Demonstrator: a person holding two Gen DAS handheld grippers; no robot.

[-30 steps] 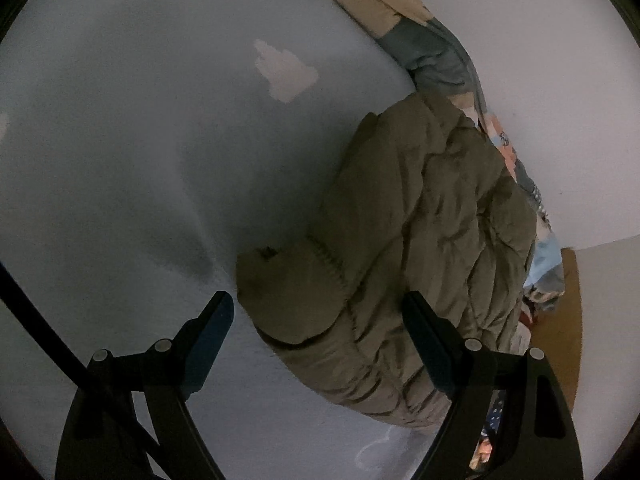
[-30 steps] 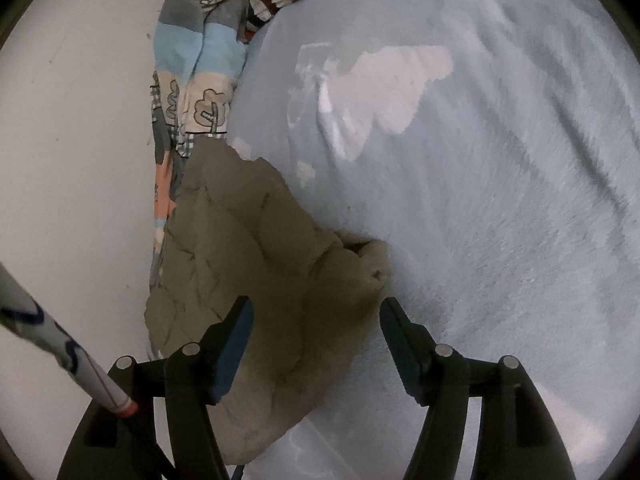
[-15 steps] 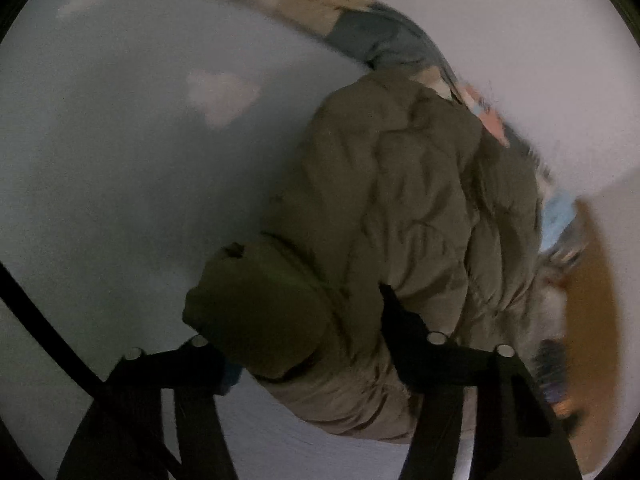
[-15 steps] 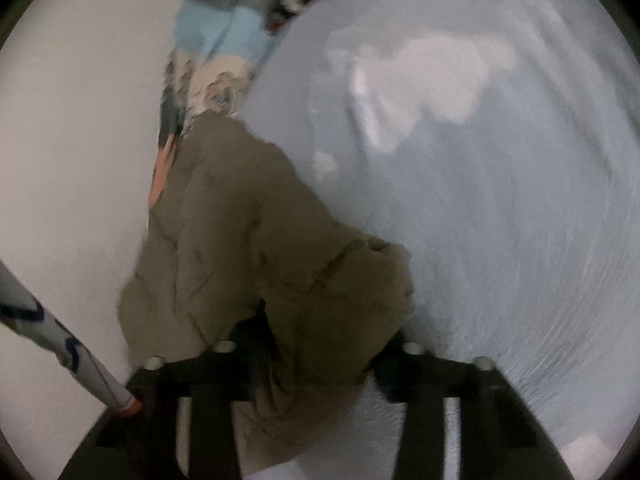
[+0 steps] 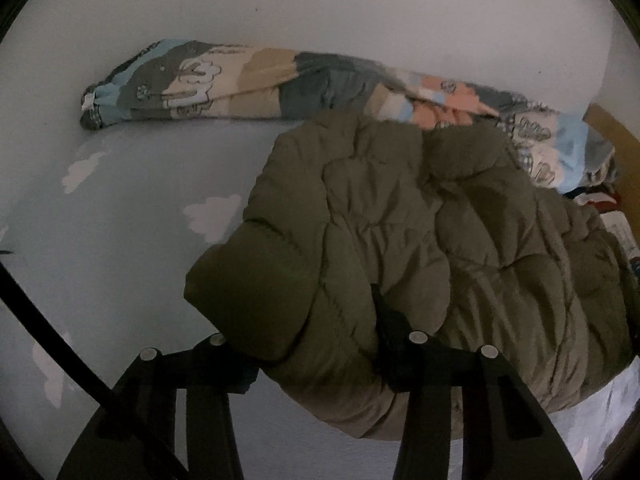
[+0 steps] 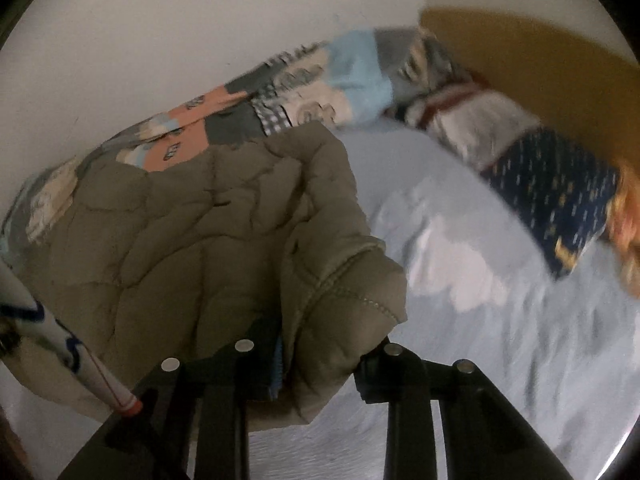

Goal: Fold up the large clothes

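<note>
**Left wrist and right wrist: olive jacket held at two corners over bed**

1. Olive quilted jacket [image 5: 420, 240] [image 6: 192, 240]. Puffy and bunched; in the left wrist view it fills the frame from centre to 4 o'clock, in the right wrist view from centre to 8 o'clock. Its far edge touches the rolled blanket; its near edge hangs over the sheet.

2. Left gripper [image 5: 312, 344]. Clamped on a padded corner of the jacket at 6 o'clock; both fingers are pressed into the fabric and partly buried by it.

3. Right gripper [image 6: 316, 352]. Closed on a stitched hem corner of the jacket at 6 o'clock; a blue pad shows at the left finger, against the cloth.

4. Bed sheet [image 5: 140, 208] [image 6: 500, 320]. Pale blue with white cloud shapes, lying under the jacket.

5. Patchwork blanket [image 5: 224, 88] [image 6: 312, 92]. Rolled lengthwise along the white wall [image 5: 320, 8], from 10 to 2 o'clock in the left wrist view.

6. Navy dotted cloth [image 6: 556, 196]. At 3 o'clock in the right wrist view, blurred, beside a mustard-coloured headboard [image 6: 540, 64].

7. Black cable [image 5: 52, 344]. Crosses at 8 o'clock in the left wrist view.

8. White patterned cord [image 6: 72, 356]. At 8 o'clock in the right wrist view, in front of the jacket.
</note>
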